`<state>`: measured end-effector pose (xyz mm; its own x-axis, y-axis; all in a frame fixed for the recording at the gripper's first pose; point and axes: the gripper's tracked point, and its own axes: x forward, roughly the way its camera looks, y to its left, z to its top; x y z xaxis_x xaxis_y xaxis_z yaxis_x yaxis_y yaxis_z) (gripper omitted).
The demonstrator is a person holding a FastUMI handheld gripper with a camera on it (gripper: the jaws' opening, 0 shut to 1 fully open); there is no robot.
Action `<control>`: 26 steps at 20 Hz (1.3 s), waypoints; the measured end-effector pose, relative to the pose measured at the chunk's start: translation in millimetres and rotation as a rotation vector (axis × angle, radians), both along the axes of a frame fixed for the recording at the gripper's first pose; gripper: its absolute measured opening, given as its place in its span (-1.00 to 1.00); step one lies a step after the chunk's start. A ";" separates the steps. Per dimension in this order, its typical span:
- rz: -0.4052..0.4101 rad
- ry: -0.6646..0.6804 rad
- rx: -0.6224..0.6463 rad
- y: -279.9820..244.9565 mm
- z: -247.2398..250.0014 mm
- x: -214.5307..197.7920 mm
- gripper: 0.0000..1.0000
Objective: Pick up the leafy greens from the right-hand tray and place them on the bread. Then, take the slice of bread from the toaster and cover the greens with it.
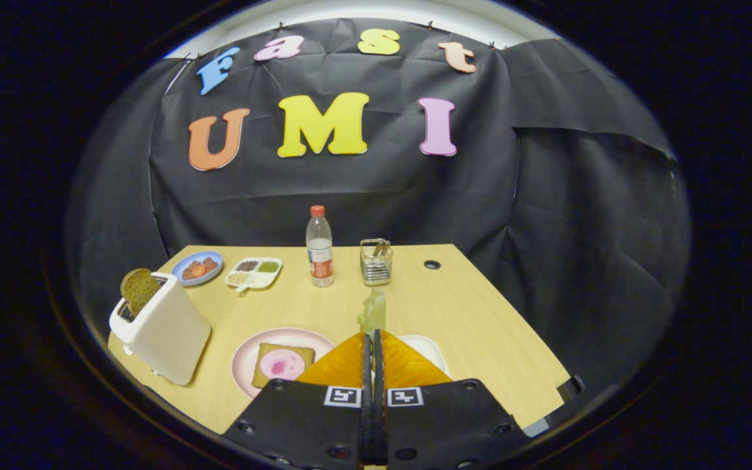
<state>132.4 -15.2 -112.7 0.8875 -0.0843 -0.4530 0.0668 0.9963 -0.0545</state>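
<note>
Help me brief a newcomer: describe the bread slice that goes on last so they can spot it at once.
Start at the wooden table and find the white toaster near its left edge, beside the pink plate. The bread slice sticks up from its slot; unlike the plate's flat topped slice, it is dark, bare and upright.

A light wooden table with a pale grain stands in the booth, its far edge close against the black cloth wall, and a small dark round hole sits in its top near the far right corner. The cloth hangs in soft creases and folds behind the table and wraps round on the left and right, with a separate panel overlapping on the right side. Above the cloth's top edge a strip of bright white wall shows, and the table top is evenly lit while the cloth on both sides falls into shadow.
</note>
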 end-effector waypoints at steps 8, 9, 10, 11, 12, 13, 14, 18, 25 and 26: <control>0.096 -0.022 -0.036 80.1 -2.0 -13.1 -1.00; 0.113 -0.019 -0.040 91.8 -5.1 -14.7 -1.00; 0.127 -0.017 -0.042 103.4 -8.0 -15.9 -1.00; 0.141 -0.016 -0.042 114.6 -10.7 -15.6 -1.00; 0.155 -0.010 -0.039 125.8 -14.7 -15.9 -1.00; 0.170 -0.002 -0.030 137.7 -19.5 -15.9 -1.00; 0.182 0.004 -0.025 149.1 -25.0 -15.9 -1.00; 0.210 0.013 -0.030 175.8 -38.2 -11.3 -1.00; 0.246 0.097 0.037 186.3 -79.9 5.0 -1.00; 0.241 0.109 0.034 183.7 -86.1 9.9 -1.00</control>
